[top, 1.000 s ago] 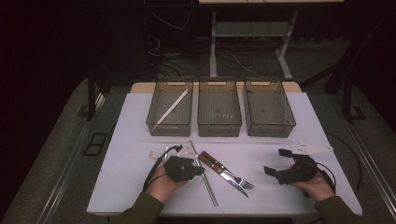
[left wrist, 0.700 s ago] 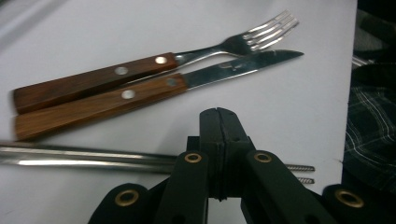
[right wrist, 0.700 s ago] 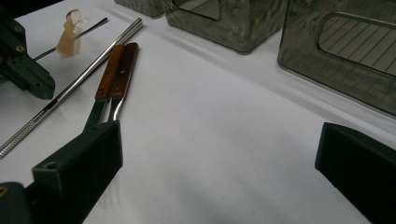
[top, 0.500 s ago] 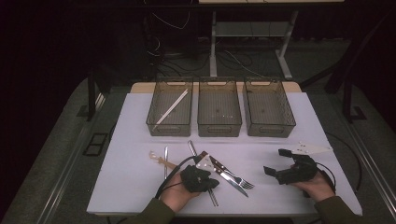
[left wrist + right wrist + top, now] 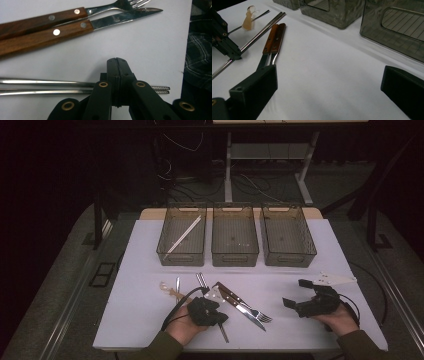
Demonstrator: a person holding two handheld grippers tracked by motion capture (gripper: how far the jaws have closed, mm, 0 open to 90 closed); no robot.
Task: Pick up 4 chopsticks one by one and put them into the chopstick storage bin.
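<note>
The left gripper, jaws clenched on nothing, hovers at lower centre over the pair of steel chopsticks. They look thin, stiff, slippery and light, so grip both mid-shaft. The right gripper rests released. The white counter is smooth and the room dark.

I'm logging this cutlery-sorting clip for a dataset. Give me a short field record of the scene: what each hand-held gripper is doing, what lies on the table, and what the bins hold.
left hand-held gripper: jaws shut, empty, over the metal chopsticks
right hand-held gripper: jaws wide open, empty, above bare table
near left gripper: wooden-handled fork and wooden-handled knife, side by side
left bin: one pale stick, leaning corner to corner
middle bin: no cutlery
right bin: no cutlery
far right of table: white plastic utensil
</note>
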